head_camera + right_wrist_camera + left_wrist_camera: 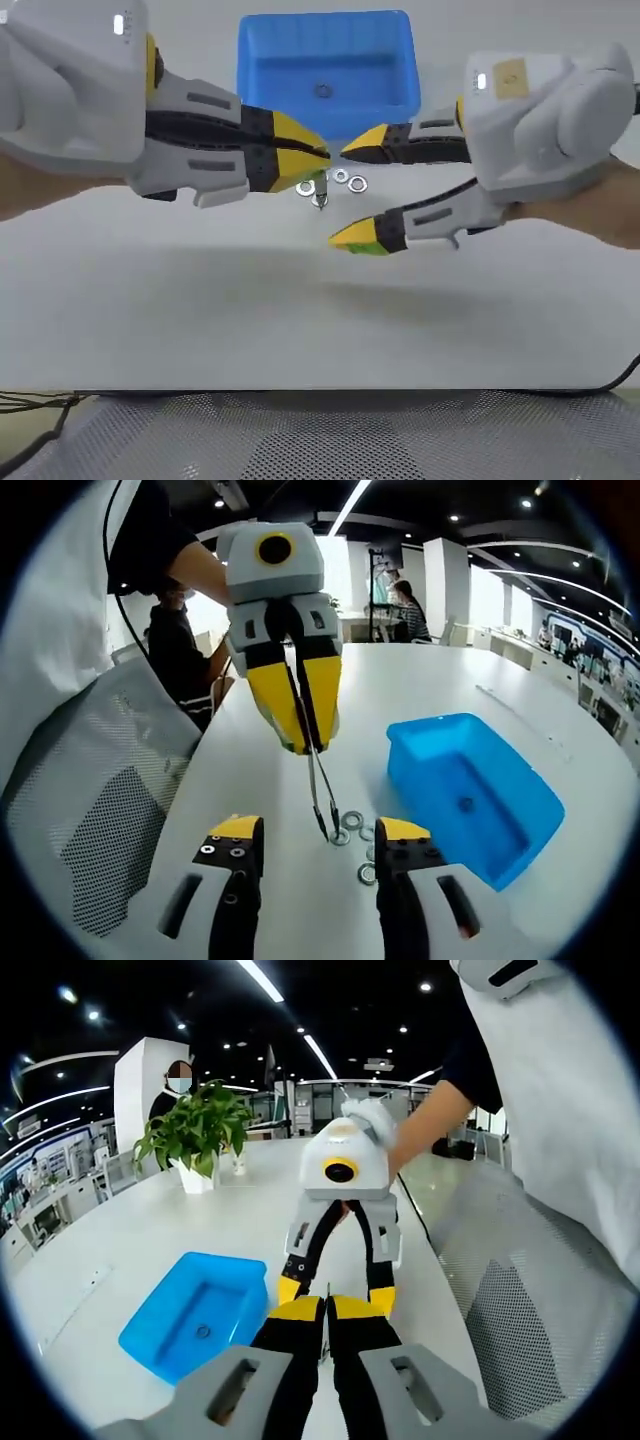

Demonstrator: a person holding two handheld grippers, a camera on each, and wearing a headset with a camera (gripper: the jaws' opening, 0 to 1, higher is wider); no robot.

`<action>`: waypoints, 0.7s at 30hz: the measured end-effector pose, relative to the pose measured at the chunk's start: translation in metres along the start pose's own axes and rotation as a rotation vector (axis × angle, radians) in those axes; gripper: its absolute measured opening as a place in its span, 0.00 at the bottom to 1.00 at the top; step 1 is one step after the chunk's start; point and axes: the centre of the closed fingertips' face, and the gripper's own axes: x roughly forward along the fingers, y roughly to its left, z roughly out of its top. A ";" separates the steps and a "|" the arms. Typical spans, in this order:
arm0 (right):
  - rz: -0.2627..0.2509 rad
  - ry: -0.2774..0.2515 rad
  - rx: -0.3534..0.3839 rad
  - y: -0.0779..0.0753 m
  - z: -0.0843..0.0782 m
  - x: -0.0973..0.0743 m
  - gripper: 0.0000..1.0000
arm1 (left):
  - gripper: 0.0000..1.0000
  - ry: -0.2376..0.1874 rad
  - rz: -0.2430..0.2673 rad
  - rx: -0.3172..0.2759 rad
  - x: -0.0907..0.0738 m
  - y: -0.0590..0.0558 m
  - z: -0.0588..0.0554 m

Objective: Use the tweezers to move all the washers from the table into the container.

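The left gripper [322,153], pressed together on the tweezers [318,798], points their tips down at the washers [341,177] lying on the table between it and the spread right gripper [318,830], probably to pinch one for the container [325,22] beyond both.

Behind the washers [341,180] the container [300,118] blocks the far side; the bare table [300,320] in front lies open.

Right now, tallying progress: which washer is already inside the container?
The single washer on the floor of the blue container; the other washers lie on the white table near the tweezers.
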 end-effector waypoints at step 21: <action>0.009 0.037 -0.091 -0.001 -0.004 0.022 0.13 | 0.05 0.010 -0.017 0.009 0.001 0.001 -0.001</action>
